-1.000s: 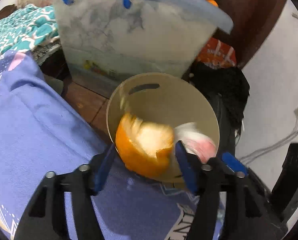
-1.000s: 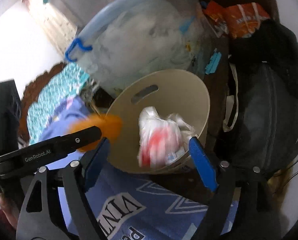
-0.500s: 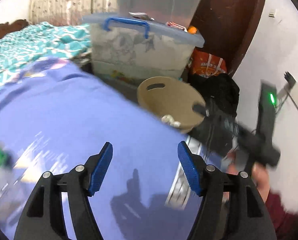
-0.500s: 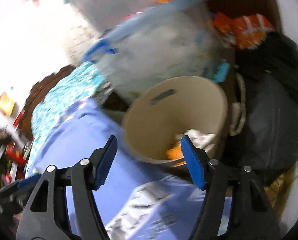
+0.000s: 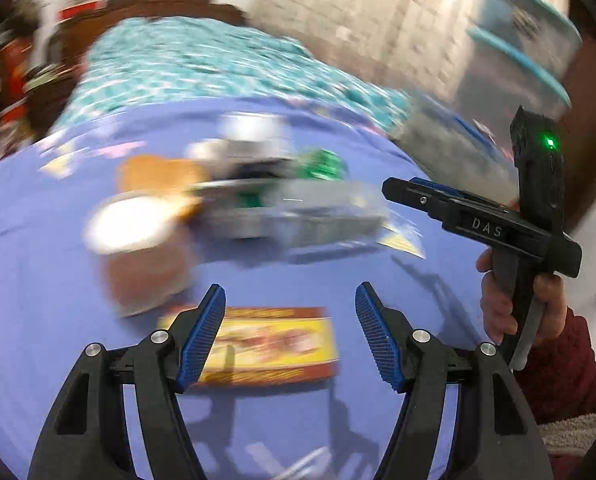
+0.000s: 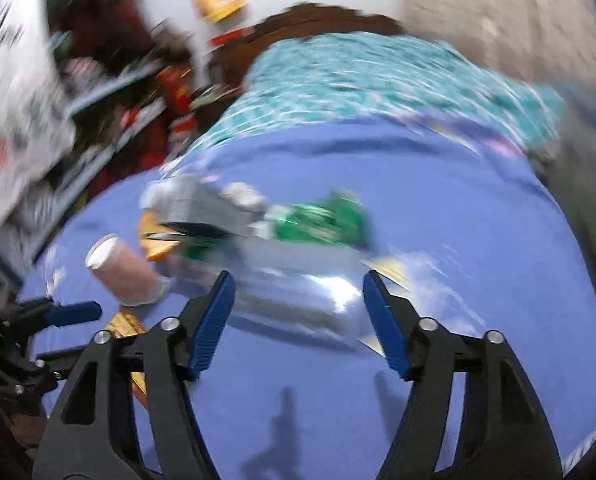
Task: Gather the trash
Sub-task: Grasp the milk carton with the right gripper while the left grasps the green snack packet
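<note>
Trash lies on a blue bedsheet (image 5: pixel 38 280). My left gripper (image 5: pixel 290 336) is open and empty just above a flat red and yellow wrapper (image 5: pixel 266 344). Beyond it lie a pink cup (image 5: pixel 146 248) on its side, an orange piece (image 5: pixel 158 172), a silvery wrapper (image 5: pixel 298 208) and a green wrapper (image 5: pixel 322 164). My right gripper (image 6: pixel 298 320) is open and empty over the silvery wrapper (image 6: pixel 298 280). The green wrapper (image 6: pixel 322 220) and the pink cup (image 6: pixel 118 268) also show in the right wrist view. The views are blurred.
A teal patterned blanket (image 5: pixel 202 64) lies at the bed's far end by a brown headboard (image 6: pixel 330 20). Cluttered shelves (image 6: pixel 98 100) stand at the left. Plastic storage boxes (image 5: pixel 518 60) stand at the right. The right gripper's body (image 5: pixel 498 224) shows in the left wrist view.
Both grippers swung away from the tan bin, where the orange peel and plastic bag were let go, and now face the trash on the bed. Both stay open.
</note>
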A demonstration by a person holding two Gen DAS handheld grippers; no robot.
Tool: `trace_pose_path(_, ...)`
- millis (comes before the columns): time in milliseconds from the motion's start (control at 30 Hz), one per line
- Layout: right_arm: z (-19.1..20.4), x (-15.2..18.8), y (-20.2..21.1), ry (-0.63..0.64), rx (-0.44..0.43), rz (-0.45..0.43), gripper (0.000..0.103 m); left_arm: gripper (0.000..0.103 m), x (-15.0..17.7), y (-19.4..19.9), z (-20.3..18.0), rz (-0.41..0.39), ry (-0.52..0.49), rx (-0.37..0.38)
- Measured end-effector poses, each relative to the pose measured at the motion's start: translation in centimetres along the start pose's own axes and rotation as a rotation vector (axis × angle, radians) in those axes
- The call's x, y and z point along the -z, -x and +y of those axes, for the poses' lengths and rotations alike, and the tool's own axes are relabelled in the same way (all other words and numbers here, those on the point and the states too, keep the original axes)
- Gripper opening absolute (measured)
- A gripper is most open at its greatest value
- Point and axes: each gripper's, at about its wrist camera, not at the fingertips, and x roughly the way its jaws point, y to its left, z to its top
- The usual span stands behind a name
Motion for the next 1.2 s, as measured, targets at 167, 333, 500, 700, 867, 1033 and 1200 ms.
trace_pose_path(167,8.1,-4.1,-4.1,0.112,-0.009,-0.006,0.094,0.064,0.7,2.4,5.3,-0.041,0.126,0.004)
trace_pose_path(333,10.3,-5.9,-9.6,0.103,0.090,0.101,0.059,0.064,1.2,3.5,7.3,-0.064,0.163,0.033)
trace_pose_path(500,6.0,-3.7,-7.6,-0.036,0.023,0.120,0.054,0.064,0.8,4.2,6.5,-0.093,0.126,0.056)
trace_pose_path(700,2.7,2.2,-0.9,-0.082,-0.019,0.107,0.054,0.064,0.2,2.7,4.6,-0.079,0.099,0.107)
trace_pose_path(867,-1.8,4.9,6.0,-0.247,-0.068,-0.100,0.054,0.064,-0.1,0.8,1.4,-0.039,0.035,0.135)
trace_pose_path(1033,-7.1,7.3,10.7,-0.437,0.016,-0.248,0.054,0.076,0.1,-0.9,-1.9,0.005,-0.044,0.144)
trace_pose_path(1200,-9.7,9.7,12.8,-0.506,0.062,-0.278,0.054,0.077,0.6,-3.3,-5.0,0.071,-0.158,0.136)
